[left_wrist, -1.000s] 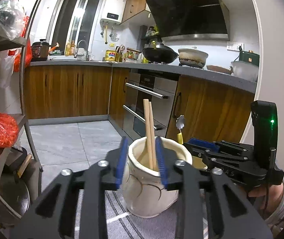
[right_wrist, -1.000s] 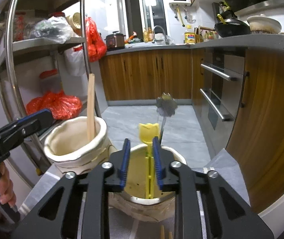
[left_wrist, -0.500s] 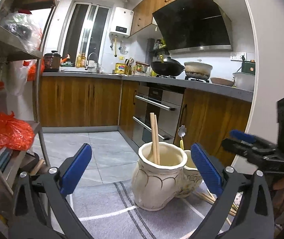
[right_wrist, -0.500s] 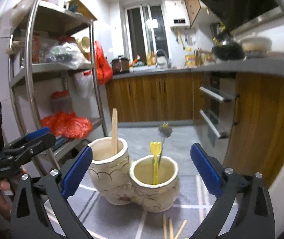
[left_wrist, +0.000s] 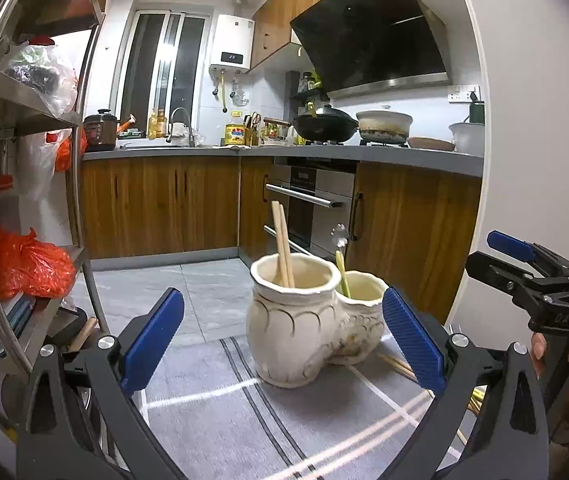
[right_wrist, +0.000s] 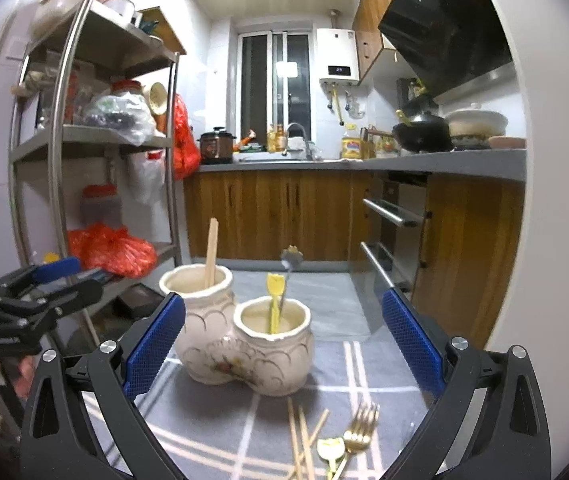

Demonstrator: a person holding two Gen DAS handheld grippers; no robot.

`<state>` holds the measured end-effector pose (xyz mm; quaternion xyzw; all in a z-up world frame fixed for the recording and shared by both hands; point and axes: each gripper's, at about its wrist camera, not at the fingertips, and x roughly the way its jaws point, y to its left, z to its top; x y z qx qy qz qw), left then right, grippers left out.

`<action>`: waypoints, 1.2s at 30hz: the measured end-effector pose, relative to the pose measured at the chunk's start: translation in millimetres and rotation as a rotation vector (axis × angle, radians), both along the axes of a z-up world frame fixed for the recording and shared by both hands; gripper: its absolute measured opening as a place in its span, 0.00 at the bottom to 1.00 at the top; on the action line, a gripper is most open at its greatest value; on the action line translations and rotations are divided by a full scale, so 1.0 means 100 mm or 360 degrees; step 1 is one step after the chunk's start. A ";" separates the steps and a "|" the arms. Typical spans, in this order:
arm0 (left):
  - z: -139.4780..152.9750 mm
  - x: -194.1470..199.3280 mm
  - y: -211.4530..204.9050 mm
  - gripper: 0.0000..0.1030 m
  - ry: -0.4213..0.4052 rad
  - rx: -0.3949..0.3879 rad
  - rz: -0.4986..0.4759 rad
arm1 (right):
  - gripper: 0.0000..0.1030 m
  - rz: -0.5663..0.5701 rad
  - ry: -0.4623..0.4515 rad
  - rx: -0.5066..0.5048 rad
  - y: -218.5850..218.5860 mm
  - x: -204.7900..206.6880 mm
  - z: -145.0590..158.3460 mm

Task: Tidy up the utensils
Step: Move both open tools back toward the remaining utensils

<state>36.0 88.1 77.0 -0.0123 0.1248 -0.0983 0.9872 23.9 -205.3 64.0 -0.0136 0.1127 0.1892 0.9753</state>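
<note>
A cream double-pot ceramic holder (left_wrist: 304, 320) stands on a grey striped cloth (left_wrist: 244, 420); it also shows in the right wrist view (right_wrist: 244, 344). The taller pot holds wooden chopsticks (left_wrist: 282, 248), also seen in the right wrist view (right_wrist: 211, 252). The lower pot holds a yellow-handled utensil (right_wrist: 274, 308) and a metal spoon (right_wrist: 290, 264). Loose chopsticks (right_wrist: 304, 440) and gold forks (right_wrist: 358, 436) lie on the cloth in front. My left gripper (left_wrist: 284, 344) is open and empty, short of the holder. My right gripper (right_wrist: 284, 344) is open and empty too.
A steel rack (right_wrist: 60, 160) with red bags (right_wrist: 112, 248) stands at the left. Wooden cabinets and an oven (left_wrist: 308, 208) run along the back and right. The right gripper shows at the right edge of the left wrist view (left_wrist: 532, 284).
Both grippers were shut, the left on the chopsticks, the right on the yellow-handled utensil. Both opened, left them in the pots, and drew back from the holder.
</note>
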 end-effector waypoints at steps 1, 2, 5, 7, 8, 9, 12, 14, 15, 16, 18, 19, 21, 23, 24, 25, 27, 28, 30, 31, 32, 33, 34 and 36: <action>-0.02 -0.02 -0.02 0.95 0.0011 0.0003 -0.0003 | 0.95 0.0001 0.0004 0.0002 -0.01 -0.02 -0.02; -0.03 -0.03 -0.03 0.95 0.0020 0.0006 -0.0004 | 0.95 0.0005 0.0011 0.0005 -0.03 -0.04 -0.05; -0.09 -0.04 -0.08 0.95 0.0060 0.0015 -0.0015 | 0.95 0.0007 0.0048 0.0012 -0.08 -0.04 -0.14; -0.12 -0.05 -0.10 0.95 0.0079 0.0027 -0.0019 | 0.95 -0.0001 0.0072 0.0009 -0.12 -0.04 -0.20; -0.14 -0.05 -0.12 0.95 0.0087 0.0034 -0.0020 | 0.95 -0.0007 0.0084 0.0011 -0.15 -0.03 -0.22; -0.15 -0.05 -0.14 0.95 0.0096 0.0043 -0.0022 | 0.95 -0.0011 0.0095 0.0017 -0.19 -0.03 -0.24; -0.20 -0.06 -0.21 0.95 0.0122 0.0053 -0.0034 | 0.95 -0.0029 0.0119 0.0029 -0.29 -0.01 -0.29; -0.26 -0.06 -0.25 0.95 0.0153 0.0061 -0.0049 | 0.95 -0.0049 0.0131 0.0029 -0.34 0.00 -0.32; -0.29 -0.06 -0.28 0.95 0.0168 0.0067 -0.0054 | 0.95 -0.0064 0.0144 0.0034 -0.39 0.02 -0.33; -0.31 -0.06 -0.30 0.95 0.0179 0.0071 -0.0058 | 0.95 -0.0072 0.0154 0.0038 -0.41 0.03 -0.35; -0.34 -0.06 -0.33 0.95 0.0195 0.0077 -0.0066 | 0.95 -0.0099 0.0179 0.0050 -0.51 0.05 -0.36; -0.36 -0.06 -0.35 0.95 0.0205 0.0082 -0.0071 | 0.95 -0.0117 0.0185 0.0051 -0.56 0.06 -0.38; -0.39 -0.05 -0.38 0.95 0.0225 0.0089 -0.0083 | 0.95 -0.0166 0.0204 0.0064 -0.69 0.09 -0.40; -0.42 -0.04 -0.42 0.95 0.0235 0.0101 -0.0096 | 0.95 -0.0212 0.0241 0.0071 -0.80 0.14 -0.43; -0.43 -0.04 -0.44 0.95 0.0240 0.0109 -0.0098 | 0.95 -0.0241 0.0270 0.0072 -0.86 0.17 -0.46; -0.44 -0.04 -0.45 0.95 0.0246 0.0117 -0.0101 | 0.95 -0.0260 0.0293 0.0073 -0.90 0.19 -0.48; -0.46 -0.03 -0.47 0.95 0.0256 0.0128 -0.0109 | 0.95 -0.0294 0.0363 0.0074 -0.98 0.25 -0.55; -0.47 -0.03 -0.48 0.95 0.0261 0.0133 -0.0113 | 0.95 -0.0303 0.0395 0.0075 -1.00 0.28 -0.59; -0.49 -0.01 -0.50 0.95 0.0274 0.0143 -0.0120 | 0.95 -0.0317 0.0473 0.0076 -1.03 0.34 -0.67; -0.50 0.00 -0.51 0.95 0.0283 0.0149 -0.0123 | 0.95 -0.0303 0.0542 0.0079 -1.02 0.39 -0.72; -0.51 0.00 -0.52 0.95 0.0289 0.0153 -0.0124 | 0.95 -0.0276 0.0604 0.0080 -1.00 0.42 -0.77; -0.53 0.01 -0.54 0.95 0.0299 0.0158 -0.0127 | 0.95 -0.0243 0.0656 0.0082 -0.96 0.45 -0.81; -0.53 0.02 -0.55 0.95 0.0304 0.0164 -0.0131 | 0.95 -0.0223 0.0684 0.0072 -0.93 0.46 -0.84; -0.54 0.02 -0.56 0.95 0.0306 0.0167 -0.0136 | 0.95 -0.0199 0.0717 0.0007 -0.82 0.46 -0.90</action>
